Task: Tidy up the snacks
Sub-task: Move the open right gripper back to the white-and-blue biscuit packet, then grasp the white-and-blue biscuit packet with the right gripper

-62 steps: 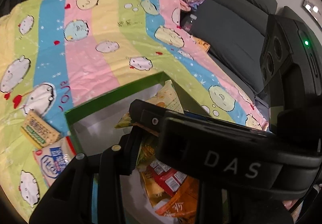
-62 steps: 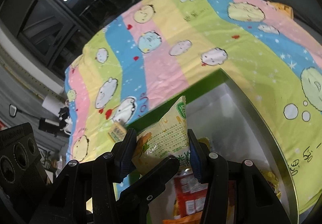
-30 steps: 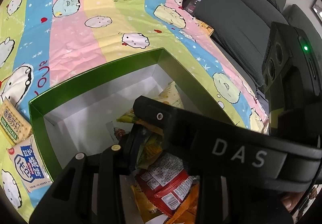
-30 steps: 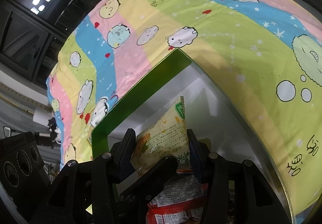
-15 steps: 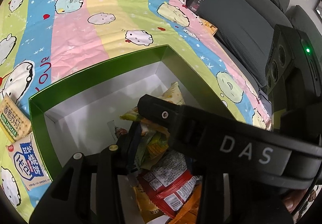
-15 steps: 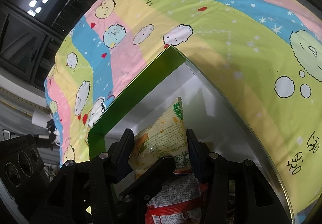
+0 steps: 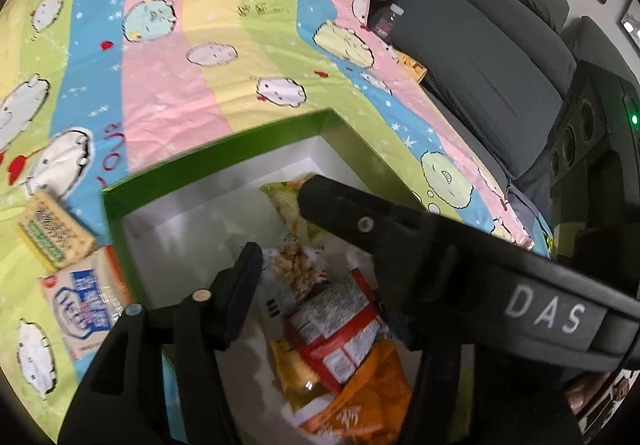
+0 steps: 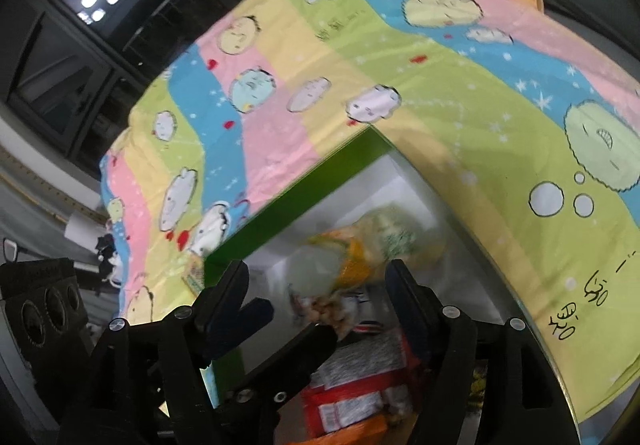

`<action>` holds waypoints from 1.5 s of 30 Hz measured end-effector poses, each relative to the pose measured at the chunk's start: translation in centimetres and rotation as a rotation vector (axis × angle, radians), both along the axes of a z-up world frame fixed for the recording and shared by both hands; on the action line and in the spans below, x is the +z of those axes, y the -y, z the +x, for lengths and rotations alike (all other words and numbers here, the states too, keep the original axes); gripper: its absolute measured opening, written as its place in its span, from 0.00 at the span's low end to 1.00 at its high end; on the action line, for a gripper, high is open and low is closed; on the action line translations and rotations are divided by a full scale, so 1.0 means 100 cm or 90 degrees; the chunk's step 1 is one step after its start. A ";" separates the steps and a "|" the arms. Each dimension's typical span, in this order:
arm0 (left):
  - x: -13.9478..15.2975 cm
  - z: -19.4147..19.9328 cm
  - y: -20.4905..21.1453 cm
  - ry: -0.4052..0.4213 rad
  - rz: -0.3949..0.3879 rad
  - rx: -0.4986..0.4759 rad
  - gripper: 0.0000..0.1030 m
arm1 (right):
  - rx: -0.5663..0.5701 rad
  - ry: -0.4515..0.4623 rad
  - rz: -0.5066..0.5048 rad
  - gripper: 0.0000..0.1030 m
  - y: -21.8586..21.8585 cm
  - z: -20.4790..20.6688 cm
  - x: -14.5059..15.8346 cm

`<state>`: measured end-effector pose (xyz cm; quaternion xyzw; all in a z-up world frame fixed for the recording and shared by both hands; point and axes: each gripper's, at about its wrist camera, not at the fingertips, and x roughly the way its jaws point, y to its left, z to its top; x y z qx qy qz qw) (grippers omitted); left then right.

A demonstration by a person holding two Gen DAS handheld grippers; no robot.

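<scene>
A green box (image 7: 224,149) with a white inside lies on the striped cartoon blanket; it also shows in the right wrist view (image 8: 304,189). Inside lie several snack packets, among them a yellow-green bag (image 7: 286,201), blurred in the right wrist view (image 8: 368,241), and a red packet (image 7: 340,329). My right gripper (image 8: 318,285) is open above the box, with the yellow-green bag loose below it. My left gripper (image 7: 316,257) is open over the packets; the right gripper's body crosses in front of it.
Two packets lie on the blanket left of the box: a yellow cracker pack (image 7: 54,233) and a blue-and-white pack (image 7: 86,309). A grey sofa (image 7: 480,57) stands along the right edge. Dark windows (image 8: 80,25) lie beyond the blanket.
My right gripper has opened and let go of the yellow-green bag, which has dropped into the box. My left gripper has opened wider and pulled back a little.
</scene>
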<state>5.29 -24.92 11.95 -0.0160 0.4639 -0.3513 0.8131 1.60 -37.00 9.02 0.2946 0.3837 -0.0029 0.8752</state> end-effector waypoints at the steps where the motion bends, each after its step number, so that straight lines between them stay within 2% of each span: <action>1: 0.004 -0.002 -0.007 0.004 -0.002 0.007 0.62 | 0.003 0.005 -0.003 0.73 -0.002 -0.001 0.002; 8: 0.031 -0.017 -0.072 0.052 0.001 0.088 0.80 | 0.045 0.033 -0.037 0.77 -0.036 -0.014 0.026; 12: 0.035 -0.019 -0.116 0.057 -0.002 0.156 0.82 | 0.099 0.041 -0.026 0.78 -0.061 -0.017 0.034; 16: 0.034 -0.016 -0.166 0.033 -0.038 0.225 0.83 | 0.149 0.041 0.007 0.78 -0.088 -0.014 0.040; 21: 0.017 -0.017 -0.202 0.010 -0.020 0.281 0.84 | 0.221 0.010 0.059 0.78 -0.130 0.001 0.031; 25: -0.015 -0.010 -0.207 -0.042 -0.012 0.278 0.84 | 0.231 -0.015 0.089 0.78 -0.149 0.010 0.018; 29: -0.046 0.005 -0.194 -0.075 0.000 0.262 0.83 | 0.241 -0.030 0.083 0.78 -0.161 0.017 0.011; 31: -0.055 0.014 -0.192 -0.086 -0.017 0.248 0.80 | 0.241 -0.033 0.080 0.78 -0.162 0.019 0.010; 36: -0.079 0.037 -0.189 -0.124 -0.036 0.240 0.62 | 0.223 -0.027 0.070 0.78 -0.154 0.021 0.009; 42: -0.081 0.047 -0.184 -0.130 -0.086 0.202 0.59 | 0.210 -0.025 0.066 0.78 -0.148 0.027 0.005; 43: -0.081 0.046 -0.182 -0.122 -0.082 0.196 0.57 | 0.211 -0.027 0.068 0.78 -0.148 0.028 0.004; 45: -0.081 0.046 -0.175 -0.114 -0.071 0.176 0.47 | 0.210 -0.031 0.069 0.78 -0.148 0.030 0.002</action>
